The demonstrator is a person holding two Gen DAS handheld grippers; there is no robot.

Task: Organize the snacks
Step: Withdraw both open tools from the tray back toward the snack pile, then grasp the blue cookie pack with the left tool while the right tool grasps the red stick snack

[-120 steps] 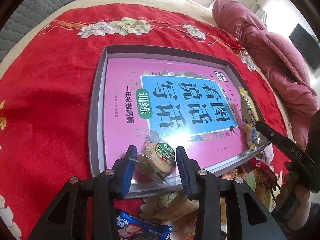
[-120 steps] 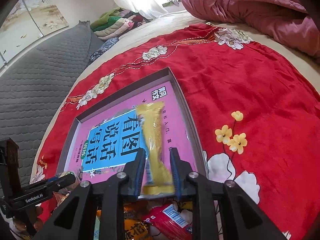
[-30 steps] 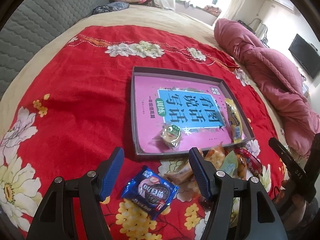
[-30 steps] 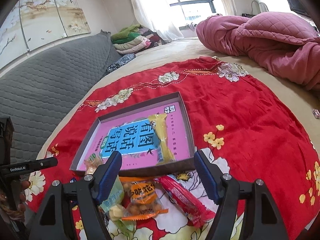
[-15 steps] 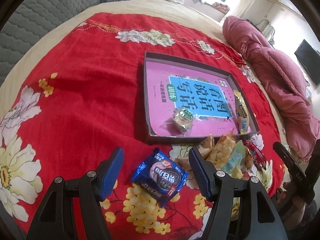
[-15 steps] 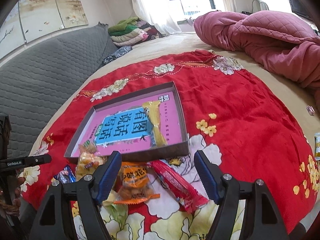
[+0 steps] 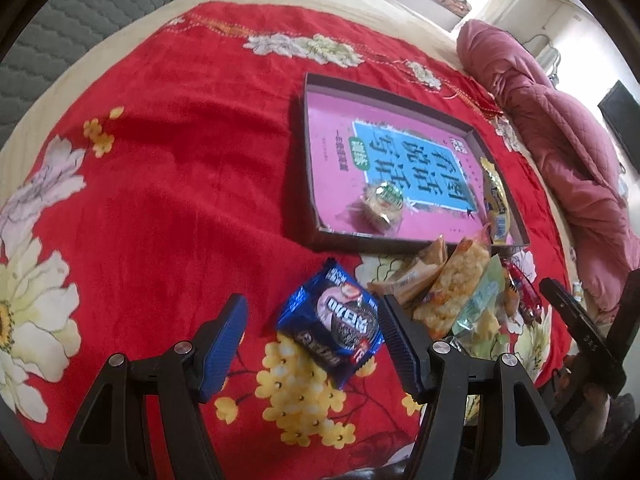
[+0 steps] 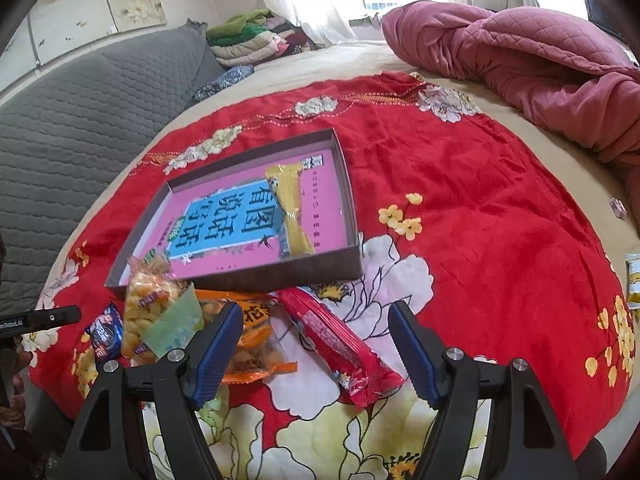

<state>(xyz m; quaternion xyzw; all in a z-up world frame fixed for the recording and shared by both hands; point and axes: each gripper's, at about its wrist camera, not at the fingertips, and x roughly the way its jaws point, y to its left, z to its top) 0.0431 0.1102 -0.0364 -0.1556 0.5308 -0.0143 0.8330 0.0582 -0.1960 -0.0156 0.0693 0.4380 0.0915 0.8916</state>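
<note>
**Both grippers open over loose snacks in front of the box**

The left gripper [image 7: 312, 336] hangs with its jaws wide apart around a blue cookie pack [image 7: 334, 322] lying on the red cloth [image 7: 168, 184]; the pads do not press it. The pack's white lettering is upside down and too blurred to read. The right gripper [image 8: 314, 342] is likewise spread open and empty, with a long red pack [image 8: 340, 344] on the cloth between its jaws and an orange pack [image 8: 250, 338] under its left finger; the orange pack bears dark Chinese characters.

Just left of those lie a bag of yellow puffs [image 8: 146, 310] and a pale green packet [image 8: 176, 322], heaped together against the near wall of the box [image 8: 280, 274]. "GenRobot.AI" shows on the left gripper's body at the right view's left edge.

Inside the box a pink booklet with a blue panel of large Chinese characters covers the floor. On it rest a round cake [image 7: 382, 204] with a green label near the front wall and a yellow bar [image 8: 290, 210] along the right wall.

Bare cloth is open to the left and right of the box; beyond it are a pink quilt [image 8: 520, 56] and a grey headboard [image 8: 80, 120].
</note>
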